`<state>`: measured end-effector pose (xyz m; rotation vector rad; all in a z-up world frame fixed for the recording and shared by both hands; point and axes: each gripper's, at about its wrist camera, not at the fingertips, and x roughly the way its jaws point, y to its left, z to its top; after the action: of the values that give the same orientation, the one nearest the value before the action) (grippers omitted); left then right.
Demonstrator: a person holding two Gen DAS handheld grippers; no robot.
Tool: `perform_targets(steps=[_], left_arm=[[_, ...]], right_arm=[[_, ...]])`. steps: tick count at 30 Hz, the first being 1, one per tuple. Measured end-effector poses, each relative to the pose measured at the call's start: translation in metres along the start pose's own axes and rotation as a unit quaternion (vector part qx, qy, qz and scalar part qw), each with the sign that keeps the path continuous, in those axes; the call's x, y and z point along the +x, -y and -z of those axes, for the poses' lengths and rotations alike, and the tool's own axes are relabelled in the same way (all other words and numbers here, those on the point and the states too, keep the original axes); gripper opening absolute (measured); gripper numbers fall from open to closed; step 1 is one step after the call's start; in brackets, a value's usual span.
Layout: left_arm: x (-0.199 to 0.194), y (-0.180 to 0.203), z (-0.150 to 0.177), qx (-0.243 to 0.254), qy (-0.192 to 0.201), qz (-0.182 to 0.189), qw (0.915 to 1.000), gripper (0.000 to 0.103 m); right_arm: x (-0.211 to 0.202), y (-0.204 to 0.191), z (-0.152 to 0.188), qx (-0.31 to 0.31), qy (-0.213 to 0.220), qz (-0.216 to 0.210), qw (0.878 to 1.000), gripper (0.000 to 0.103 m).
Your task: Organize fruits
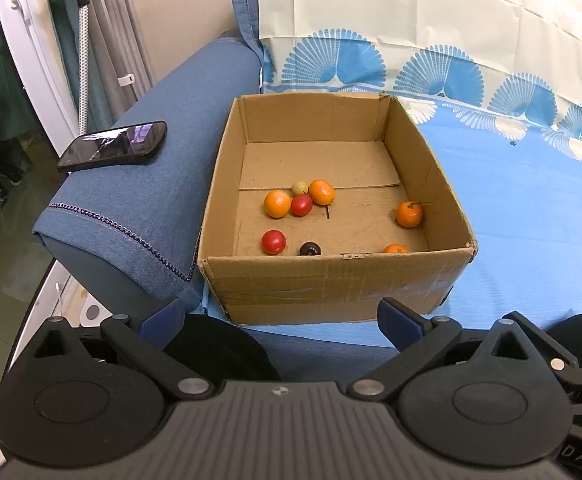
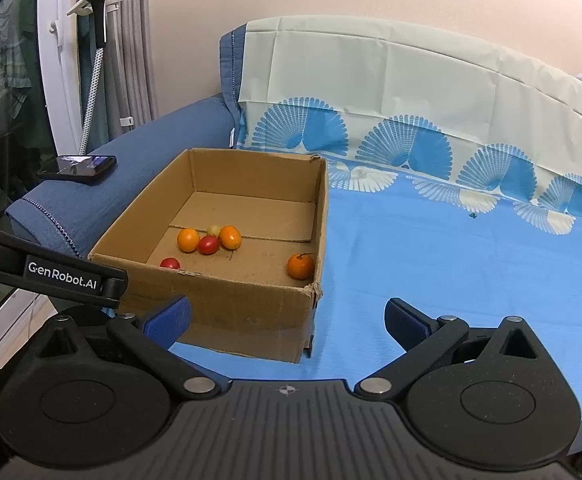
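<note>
An open cardboard box (image 1: 331,284) (image 2: 251,304) sits on a blue sheet and holds several small fruits. A cluster of two oranges (image 1: 277,204) (image 1: 322,192), a red fruit (image 1: 301,205) and a pale green one (image 1: 299,188) lies mid-floor. Another orange (image 1: 409,214) (image 2: 300,266) rests by the right wall, a second red fruit (image 1: 273,241) (image 2: 169,263), a dark one (image 1: 310,249) and a partly hidden orange (image 1: 395,248) near the front wall. My left gripper (image 1: 281,316) is open in front of the box, empty. My right gripper (image 2: 287,320) is open at the box's front right corner, empty.
A black phone (image 1: 113,145) (image 2: 78,167) lies on the blue sofa armrest (image 1: 151,200) left of the box. The blue sheet (image 2: 451,272) spreads to the right. A patterned cloth (image 2: 411,92) covers the backrest. A steamer pole (image 2: 91,92) stands at the left.
</note>
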<state>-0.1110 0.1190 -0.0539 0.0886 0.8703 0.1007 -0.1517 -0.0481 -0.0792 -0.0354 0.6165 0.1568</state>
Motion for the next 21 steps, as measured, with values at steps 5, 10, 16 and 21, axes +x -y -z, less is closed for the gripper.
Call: perform_targets(steps=[5,10,16,21], left_arm=[[-0.0006,-0.0008,0.0001,0.000,0.000,0.000,1.0000,0.103],[-0.0003,-0.0017,0.0002,-0.001,0.000,0.000,1.0000,0.103],[-0.0004,-0.0015,0.0005,-0.001,0.000,-0.002,1.0000,0.103],[-0.0002,-0.0013,0.0007,-0.001,-0.001,-0.004,1.0000,0.103]], right_arm=[[-0.0007,-0.0002,0.0002,-0.001,0.002,0.000,1.000,0.102],[-0.0020,-0.0003,0.0004,0.000,0.003,0.001,1.000,0.102],[-0.0022,0.0002,0.0009,0.001,0.003,0.001,1.000,0.102],[-0.0025,0.0004,0.0002,0.002,0.002,0.001,1.000,0.102]])
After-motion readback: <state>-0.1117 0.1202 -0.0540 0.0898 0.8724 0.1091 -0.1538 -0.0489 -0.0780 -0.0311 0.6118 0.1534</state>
